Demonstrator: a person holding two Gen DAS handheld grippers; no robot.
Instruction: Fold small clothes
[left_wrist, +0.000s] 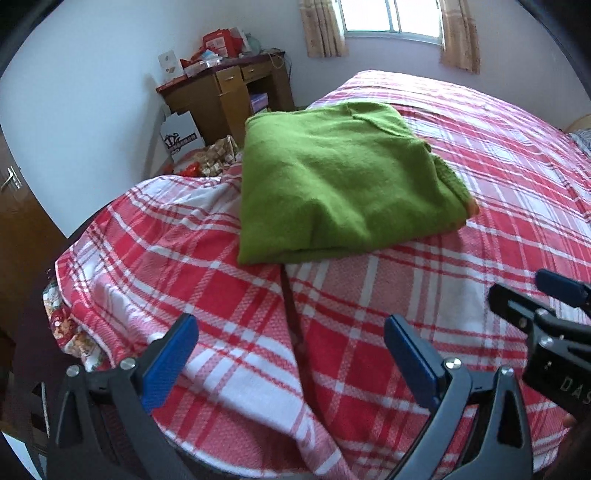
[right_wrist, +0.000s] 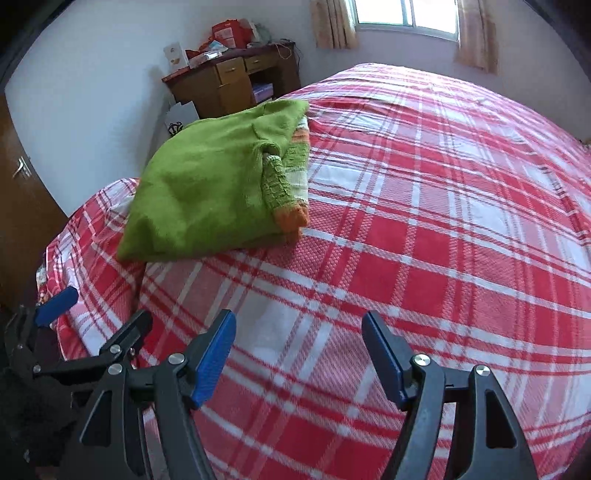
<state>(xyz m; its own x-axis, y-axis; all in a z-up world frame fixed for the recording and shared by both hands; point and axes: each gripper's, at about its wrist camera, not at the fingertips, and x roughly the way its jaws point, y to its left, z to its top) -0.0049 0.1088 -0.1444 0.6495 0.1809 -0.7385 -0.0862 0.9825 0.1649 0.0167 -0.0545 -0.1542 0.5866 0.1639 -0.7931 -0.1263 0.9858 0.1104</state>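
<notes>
A: Your green knitted sweater with the orange cuff (right_wrist: 218, 184) lies folded into a thick square near the foot corner of the red-and-white plaid bed (right_wrist: 424, 221), so the folding looks finished.

B: And your jaws?

A: Your left gripper (left_wrist: 291, 354) and right gripper (right_wrist: 299, 354) both hover over bare cover, jaws spread wide, holding and touching nothing. Next, you'd probably need another garment.
</notes>
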